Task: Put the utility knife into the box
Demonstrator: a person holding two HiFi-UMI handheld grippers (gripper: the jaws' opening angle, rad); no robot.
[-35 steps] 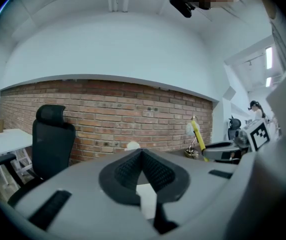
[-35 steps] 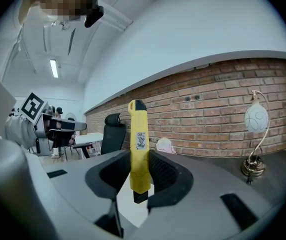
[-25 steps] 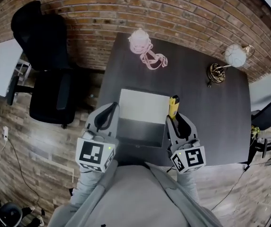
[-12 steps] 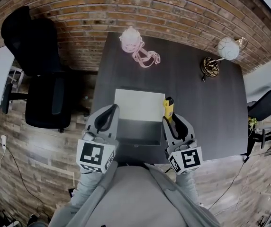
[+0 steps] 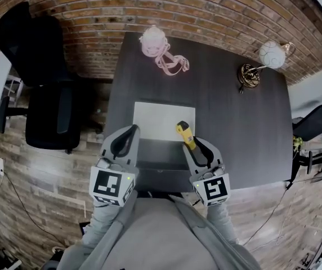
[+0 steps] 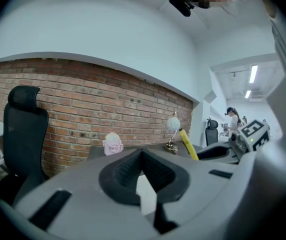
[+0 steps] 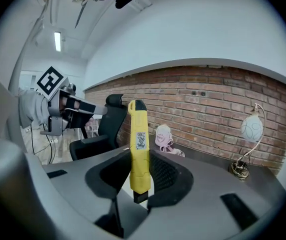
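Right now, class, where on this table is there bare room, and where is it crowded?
Bare: the table between the box and the lamp, and the strip between box and pink item. Crowded: the near edge, where the left claw and the right claw, holding the utility knife, hang.

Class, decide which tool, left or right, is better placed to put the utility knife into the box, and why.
Right. The right tool is shut on the utility knife, held above the box; the left tool is shut and empty.

Print on the utility knife is illegibly small.
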